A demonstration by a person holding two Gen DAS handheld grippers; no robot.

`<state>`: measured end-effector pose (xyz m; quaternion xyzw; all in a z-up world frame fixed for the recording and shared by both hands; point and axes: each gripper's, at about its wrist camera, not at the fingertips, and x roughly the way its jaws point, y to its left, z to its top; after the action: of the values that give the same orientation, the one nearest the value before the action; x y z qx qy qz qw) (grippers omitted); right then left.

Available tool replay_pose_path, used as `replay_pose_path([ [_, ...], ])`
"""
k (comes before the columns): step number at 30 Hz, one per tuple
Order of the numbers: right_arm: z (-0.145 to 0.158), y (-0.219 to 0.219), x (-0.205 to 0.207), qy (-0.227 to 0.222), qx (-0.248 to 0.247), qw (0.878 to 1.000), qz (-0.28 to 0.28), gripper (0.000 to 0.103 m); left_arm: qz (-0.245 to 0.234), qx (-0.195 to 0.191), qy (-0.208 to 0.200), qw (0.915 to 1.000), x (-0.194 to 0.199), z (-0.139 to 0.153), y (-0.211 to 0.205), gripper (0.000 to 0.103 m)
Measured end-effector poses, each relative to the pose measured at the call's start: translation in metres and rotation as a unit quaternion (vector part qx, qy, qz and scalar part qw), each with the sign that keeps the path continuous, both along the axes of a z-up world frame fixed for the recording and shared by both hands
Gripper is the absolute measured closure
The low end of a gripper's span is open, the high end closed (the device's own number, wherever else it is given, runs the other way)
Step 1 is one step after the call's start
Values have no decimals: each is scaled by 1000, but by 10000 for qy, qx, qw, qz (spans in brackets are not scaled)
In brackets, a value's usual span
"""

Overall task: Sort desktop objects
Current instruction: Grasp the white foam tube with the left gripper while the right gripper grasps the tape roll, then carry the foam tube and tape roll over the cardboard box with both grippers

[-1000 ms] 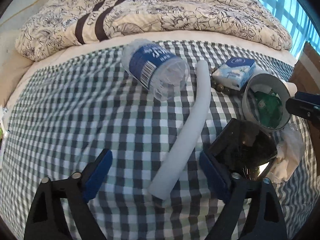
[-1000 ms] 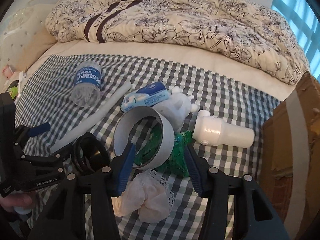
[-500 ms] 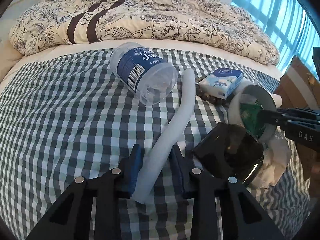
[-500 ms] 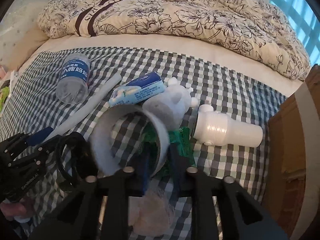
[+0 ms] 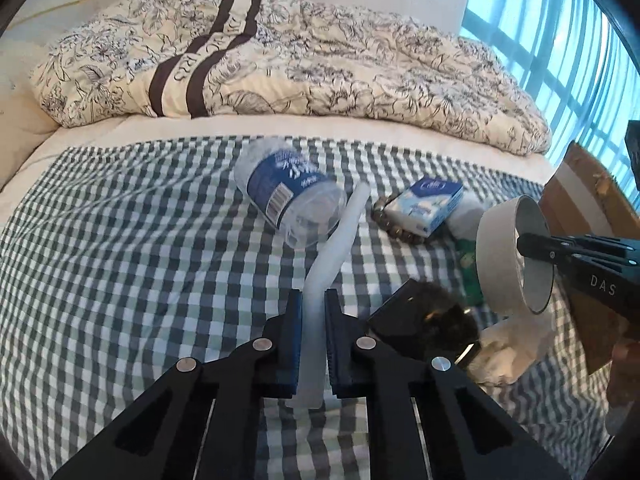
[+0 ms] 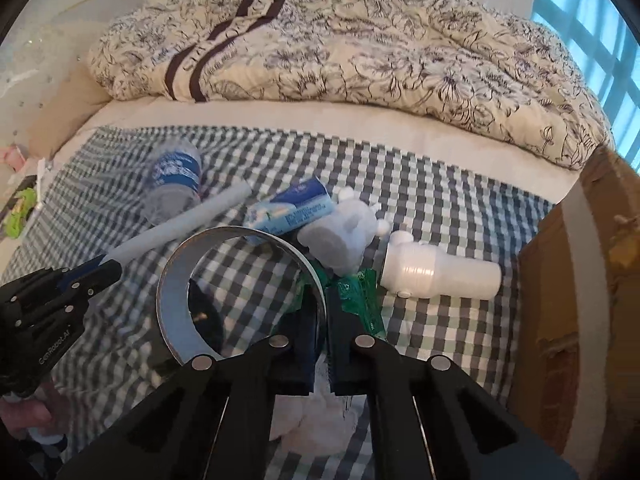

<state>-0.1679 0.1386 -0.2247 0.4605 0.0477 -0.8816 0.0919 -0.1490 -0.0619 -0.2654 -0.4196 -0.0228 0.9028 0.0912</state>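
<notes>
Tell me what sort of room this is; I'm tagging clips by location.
Most likely a bedroom: a floral quilt heaped on a bed, a checked cloth spread over the mattress, and a window beside it.

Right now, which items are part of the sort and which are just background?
In the job:
left gripper shut on white foam tube
right gripper shut on tape roll
water bottle
tissue pack
bead bracelet
white bottle
green packet

Lying about:
floral duvet
cardboard box
checked cloth
</notes>
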Motion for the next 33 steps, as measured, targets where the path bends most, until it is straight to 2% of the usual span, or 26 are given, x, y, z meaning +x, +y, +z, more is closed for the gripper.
replay_pose_path([
  [7,40,6,23,295,-122,9995,11,100,247,-75,314,9992,14,42,3,93],
  [15,90,18,53,714,-312,9970,-12,100,454,-254,766,9957,38,104,10,92],
  [21,123,23,80,1002,-427,9940,-34,100,426,-359,1100,9924,62,147,19,92],
  [33,182,37,126,1572,-577,9859,-9,100,475,-359,1637,9847,104,212,38,92],
])
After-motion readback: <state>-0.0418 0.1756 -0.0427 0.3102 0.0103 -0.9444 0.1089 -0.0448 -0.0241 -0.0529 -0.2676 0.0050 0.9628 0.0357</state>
